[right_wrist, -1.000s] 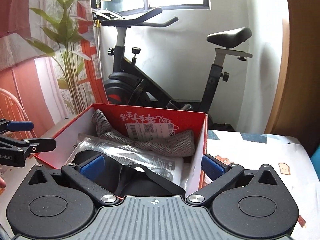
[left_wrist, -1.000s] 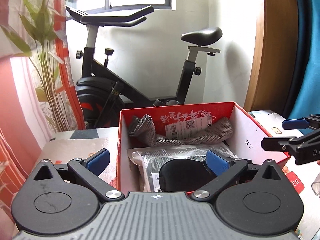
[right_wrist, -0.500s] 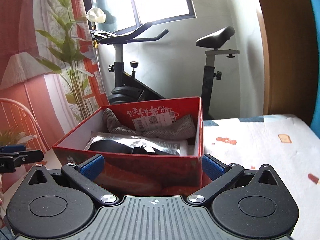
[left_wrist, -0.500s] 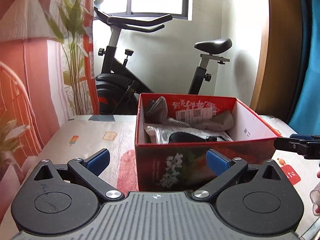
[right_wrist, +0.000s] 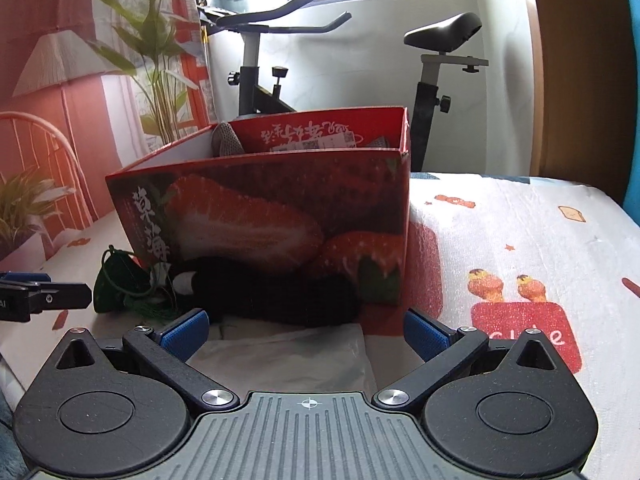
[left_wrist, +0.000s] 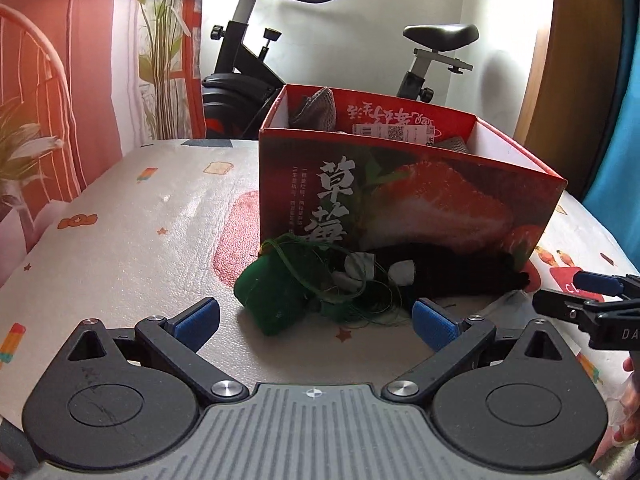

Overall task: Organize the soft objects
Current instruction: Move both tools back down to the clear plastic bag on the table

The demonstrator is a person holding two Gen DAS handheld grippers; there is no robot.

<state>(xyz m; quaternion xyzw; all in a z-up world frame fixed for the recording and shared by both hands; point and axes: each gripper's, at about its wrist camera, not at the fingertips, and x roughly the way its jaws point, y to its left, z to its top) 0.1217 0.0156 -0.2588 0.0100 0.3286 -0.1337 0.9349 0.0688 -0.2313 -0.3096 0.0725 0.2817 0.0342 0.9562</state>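
Left tongs (left_wrist: 314, 318), right tongs (right_wrist: 306, 330): both agape, empty | green pouch (left_wrist: 276, 290): we judge light, limp; pinch its bunched body, not cords.

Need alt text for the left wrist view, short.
The open left gripper faces a green pouch with tangled cord and a black fabric bundle lying on the patterned table before a red strawberry box. The right gripper enters from the right edge.

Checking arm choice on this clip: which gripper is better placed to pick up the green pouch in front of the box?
Left, probably. The left gripper is open with the green pouch just ahead between its fingers; the right gripper faces the black cloth.
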